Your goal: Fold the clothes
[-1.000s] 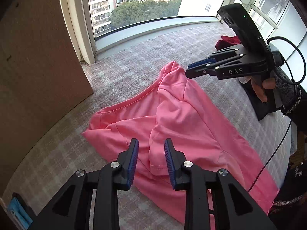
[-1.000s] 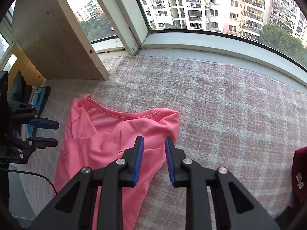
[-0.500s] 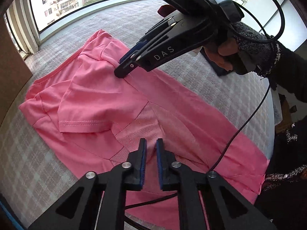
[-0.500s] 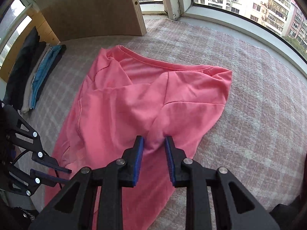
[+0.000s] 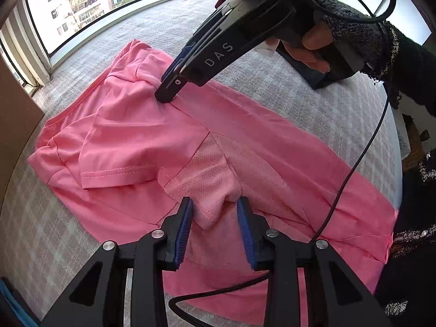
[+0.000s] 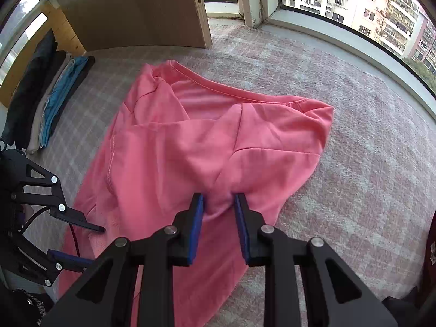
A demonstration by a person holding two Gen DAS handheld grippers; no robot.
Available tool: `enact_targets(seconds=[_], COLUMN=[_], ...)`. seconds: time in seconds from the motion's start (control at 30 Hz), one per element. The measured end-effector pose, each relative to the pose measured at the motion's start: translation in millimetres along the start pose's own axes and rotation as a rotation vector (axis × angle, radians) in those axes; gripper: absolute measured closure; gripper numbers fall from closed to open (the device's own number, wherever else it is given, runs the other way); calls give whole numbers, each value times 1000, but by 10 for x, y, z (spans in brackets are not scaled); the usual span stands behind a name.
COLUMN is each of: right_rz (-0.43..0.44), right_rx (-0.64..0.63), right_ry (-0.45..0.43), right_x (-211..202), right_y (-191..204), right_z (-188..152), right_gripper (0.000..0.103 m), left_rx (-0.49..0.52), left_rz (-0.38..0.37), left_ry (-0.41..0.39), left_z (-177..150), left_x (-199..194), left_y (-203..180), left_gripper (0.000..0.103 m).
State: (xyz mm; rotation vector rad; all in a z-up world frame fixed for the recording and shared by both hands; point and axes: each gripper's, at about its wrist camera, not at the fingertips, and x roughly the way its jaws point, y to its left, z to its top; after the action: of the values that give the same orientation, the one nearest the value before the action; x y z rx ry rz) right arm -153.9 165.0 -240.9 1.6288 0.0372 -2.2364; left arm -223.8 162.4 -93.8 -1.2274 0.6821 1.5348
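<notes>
While spread crumpled across the checked bedcover, pink T-shirt lies with neckline toward the window, one sleeve folded over the chest. Left gripper: jaws apart, blue pads either side of a raised pleat of mesh-lined fabric, pads not pressing it. Right gripper: jaws also parted w/ a bunched ridge of shirt rising between them; from left wrist view its tips press down near the collar seam. Can't tell for sure whether cloth is pinched there, prob. just straddled. Hand on the right gripper's handle half hidden by a dark knit sleeve. Shirt hem cut off under the gripper bodies at bottom of both views. Black cable trails over the shirt's lower half. Stack of folded clothes, dark, white and blue, by the wooden panel at far left; count unclear. Dark red item at right edge mostly out of frame.
</notes>
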Motion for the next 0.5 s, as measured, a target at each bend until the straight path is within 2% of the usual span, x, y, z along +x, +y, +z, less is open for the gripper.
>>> enact_targets(seconds=[0.03, 0.07, 0.2, 0.3, 0.37, 0.4, 0.47, 0.5], right_rz=[-2, -4, 18, 26, 14, 11, 56, 69], right_rx=[-3, -7, 9, 7, 16, 33, 74, 100], right_ry=[-1, -1, -4, 0, 19, 10, -81, -112], right_x=[2, 5, -10, -13, -40, -95, -286, -343], right_y=[5, 11, -16, -21, -15, -34, -117, -179], right_z=[0, -1, -1, 8, 30, 46, 88, 125], right_gripper=[79, 79, 79, 79, 79, 79, 79, 79], left_rx=[-7, -14, -17, -34, -53, -77, -116, -125], left_rz=[5, 10, -4, 10, 30, 23, 3, 18], left_ry=[-1, -2, 4, 22, 38, 10, -65, -93], left_z=[1, 1, -109, -183, -224, -213, -150, -108], left_x=[-7, -16, -183, -207, -189, -243, -372, -403], left_y=[15, 31, 16, 51, 95, 138, 245, 294], left_gripper=[92, 101, 101, 92, 79, 77, 69, 67])
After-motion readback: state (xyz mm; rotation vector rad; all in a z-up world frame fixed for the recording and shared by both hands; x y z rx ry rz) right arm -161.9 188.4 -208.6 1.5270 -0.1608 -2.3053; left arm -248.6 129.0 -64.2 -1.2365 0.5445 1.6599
